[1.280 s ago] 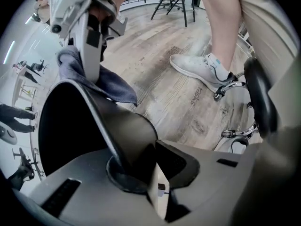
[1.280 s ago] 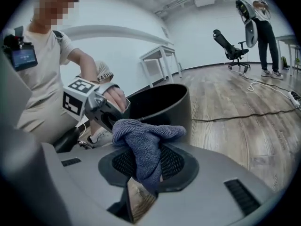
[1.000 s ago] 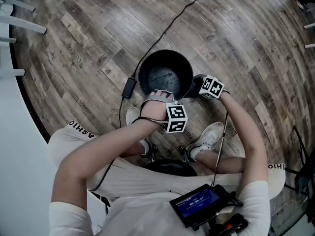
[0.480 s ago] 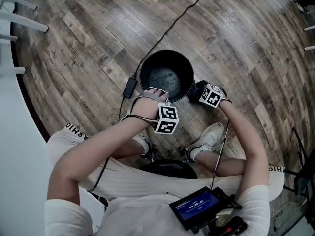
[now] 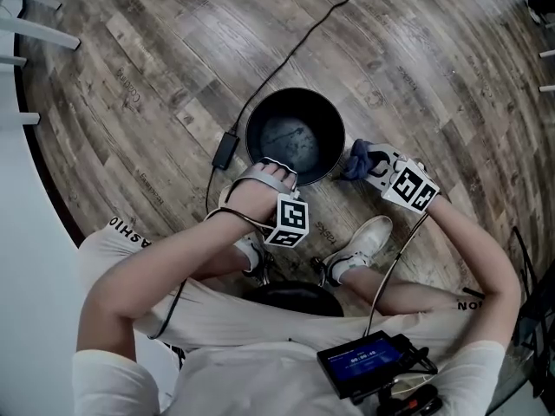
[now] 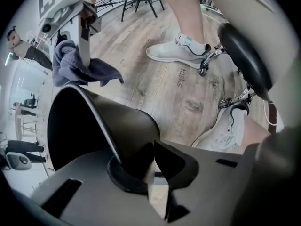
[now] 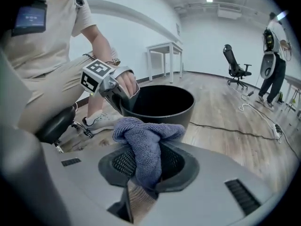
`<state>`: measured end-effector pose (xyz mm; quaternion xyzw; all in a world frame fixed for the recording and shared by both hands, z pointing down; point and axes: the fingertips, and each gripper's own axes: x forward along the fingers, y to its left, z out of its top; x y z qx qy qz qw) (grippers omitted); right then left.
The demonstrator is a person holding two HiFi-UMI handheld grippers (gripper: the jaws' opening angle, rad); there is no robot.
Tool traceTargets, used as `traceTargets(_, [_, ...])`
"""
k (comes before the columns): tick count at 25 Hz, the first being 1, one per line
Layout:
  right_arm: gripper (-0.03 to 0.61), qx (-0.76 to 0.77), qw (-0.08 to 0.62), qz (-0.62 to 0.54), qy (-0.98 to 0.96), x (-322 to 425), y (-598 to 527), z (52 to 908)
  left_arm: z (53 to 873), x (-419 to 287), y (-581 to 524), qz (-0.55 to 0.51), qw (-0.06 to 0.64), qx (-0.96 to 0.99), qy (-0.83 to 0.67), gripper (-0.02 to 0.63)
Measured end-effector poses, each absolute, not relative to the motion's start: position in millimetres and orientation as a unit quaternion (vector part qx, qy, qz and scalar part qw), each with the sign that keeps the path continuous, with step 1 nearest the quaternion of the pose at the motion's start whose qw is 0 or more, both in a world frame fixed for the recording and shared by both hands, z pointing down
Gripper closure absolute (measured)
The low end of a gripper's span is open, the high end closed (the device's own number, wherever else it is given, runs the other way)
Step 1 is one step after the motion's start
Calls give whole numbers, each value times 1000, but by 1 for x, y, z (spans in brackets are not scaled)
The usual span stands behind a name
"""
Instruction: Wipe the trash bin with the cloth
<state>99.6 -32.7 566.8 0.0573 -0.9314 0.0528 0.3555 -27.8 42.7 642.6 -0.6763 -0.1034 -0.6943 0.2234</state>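
The black trash bin [image 5: 293, 137] stands upright and open on the floor, just beyond the seated person's feet. The left gripper [image 5: 279, 168] points down at its near rim. Its fingers have just been closing and now clench the bin's wall between them. The blue-grey cloth [image 5: 356, 161] is to the right of the bin, near it but apart. It is bunched up and grasped in the fingers of the right gripper [image 5: 375, 166], and loose folds hang from it.

The floor [image 5: 173, 59] is grey-brown wood-look planking with faint printed words. One word near the white sneaker [image 5: 364, 241] reads "tasks". A black cable [image 5: 321, 24] with an adapter block [image 5: 227, 152] runs off from the bin's left side toward the far right. The room is wide and white-walled, with a white table [image 7: 164, 55] and an office chair [image 7: 235, 69] far off, and another person [image 7: 273, 65] standing at the far right. Lettering on the trouser leg [image 5: 130, 229] is only partly legible, ending in "SHIO".
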Motion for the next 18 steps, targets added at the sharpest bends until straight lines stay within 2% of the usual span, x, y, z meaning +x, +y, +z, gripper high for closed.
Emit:
traceTargets(5, [476,38,361,28,-931,82,-42,588,642,-22,42,-692,232,-677,-101,561])
traceTargets(12, [476,45,455,40,-889,78,-57,716,642,-21,45,-683,225,-687,-105,557])
traceTargets(15, [476,68,494,87,-863,79,-59,776,642,-20,45,-681,221,-691,-102,554])
traceTargets(18, [476,94,496,125,-854,82,-58,795,642,-17,46,-681,213,-694,-98,552])
